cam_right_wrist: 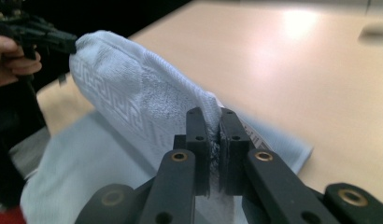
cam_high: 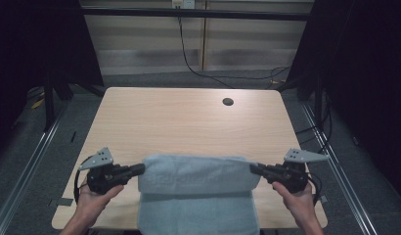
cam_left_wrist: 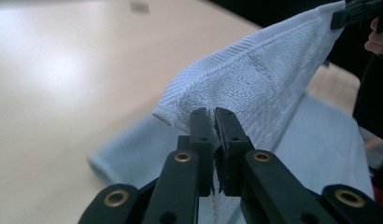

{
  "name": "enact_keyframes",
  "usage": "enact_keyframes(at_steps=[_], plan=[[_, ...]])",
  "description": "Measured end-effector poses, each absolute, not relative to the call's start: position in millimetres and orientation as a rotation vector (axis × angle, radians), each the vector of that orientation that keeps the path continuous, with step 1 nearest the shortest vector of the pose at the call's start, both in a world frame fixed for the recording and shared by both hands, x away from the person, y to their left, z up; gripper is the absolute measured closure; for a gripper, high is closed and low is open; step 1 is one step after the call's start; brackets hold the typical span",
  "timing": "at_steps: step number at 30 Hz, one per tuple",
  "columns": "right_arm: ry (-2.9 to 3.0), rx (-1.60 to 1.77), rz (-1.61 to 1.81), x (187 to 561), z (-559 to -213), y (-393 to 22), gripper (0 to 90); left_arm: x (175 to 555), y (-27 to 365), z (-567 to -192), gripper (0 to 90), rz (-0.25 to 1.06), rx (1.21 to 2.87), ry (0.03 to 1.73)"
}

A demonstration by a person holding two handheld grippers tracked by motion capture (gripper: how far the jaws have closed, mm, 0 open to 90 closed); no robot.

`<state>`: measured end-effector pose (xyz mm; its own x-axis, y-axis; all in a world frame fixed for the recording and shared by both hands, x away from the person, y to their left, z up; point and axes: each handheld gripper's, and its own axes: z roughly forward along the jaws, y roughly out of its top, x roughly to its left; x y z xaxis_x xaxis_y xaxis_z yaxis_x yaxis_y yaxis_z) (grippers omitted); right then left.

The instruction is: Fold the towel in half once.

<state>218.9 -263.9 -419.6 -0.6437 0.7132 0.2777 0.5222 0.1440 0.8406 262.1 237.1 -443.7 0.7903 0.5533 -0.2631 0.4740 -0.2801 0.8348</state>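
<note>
1. Dark curtains and grey carpet surround a pale wooden table (cam_high: 189,117) with rounded corners and a round black cable hole (cam_high: 228,102) near its far edge.
2. Across the near part of the table, a light blue terry towel (cam_high: 196,188) with a woven key-pattern border is partly lifted; its lower part lies flat and runs over the near edge.
3. On the left, the left tongs (cam_high: 140,170) are pressed together on one upper corner of the towel; the left gripper view shows the cloth pinched between the black jaws (cam_left_wrist: 213,122).
4. On the right, the right tongs (cam_high: 254,169) pinch the opposite upper corner, with terry squeezed between the jaws in the right gripper view (cam_right_wrist: 214,122).
5. Between the two tongs the towel's top edge stretches almost level, held above the table, and the cloth hangs down from it onto the flat part.
6. Each hand grips its tool from below, near the table's front corners.
</note>
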Motion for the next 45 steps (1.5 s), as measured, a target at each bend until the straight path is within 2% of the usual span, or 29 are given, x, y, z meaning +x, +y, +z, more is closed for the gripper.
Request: enact_keyframes(at_steps=[5, 7, 9, 12, 17, 26, 32, 37, 45], plan=[[2.344, 1.282, 1.398, 209, -460, -253, 84.8, 245, 233, -480, 86.5, 0.042, 2.028, 0.788], [2.368, 1.294, 1.386, 205, -467, -249, 84.8, 237, 235, -485, 86.2, 0.016, 2.000, 0.808], [2.406, 1.287, 1.323, 202, -471, -245, 84.7, 233, 234, -486, 86.2, 0.032, 2.046, 0.795], [2.427, 1.317, 1.301, 202, -481, -245, 84.7, 230, 230, -496, 86.1, -0.012, 2.064, 0.833], [2.468, 1.330, 1.219, 204, -492, -238, 84.6, 238, 224, -501, 85.8, -0.035, 2.101, 0.846], [2.423, 1.365, 1.178, 235, -498, -240, 84.8, 293, 216, -503, 86.4, 0.014, 2.094, 0.887], [2.365, 1.381, 1.157, 273, -501, -239, 84.8, 345, 199, -497, 86.5, 0.166, 2.176, 0.899], [2.332, 1.428, 1.141, 314, -502, -237, 84.8, 380, 203, -505, 86.5, 0.149, 2.063, 0.994], [2.299, 1.457, 1.105, 366, -502, -235, 84.7, 418, 202, -507, 86.4, 0.156, 2.027, 1.038]])
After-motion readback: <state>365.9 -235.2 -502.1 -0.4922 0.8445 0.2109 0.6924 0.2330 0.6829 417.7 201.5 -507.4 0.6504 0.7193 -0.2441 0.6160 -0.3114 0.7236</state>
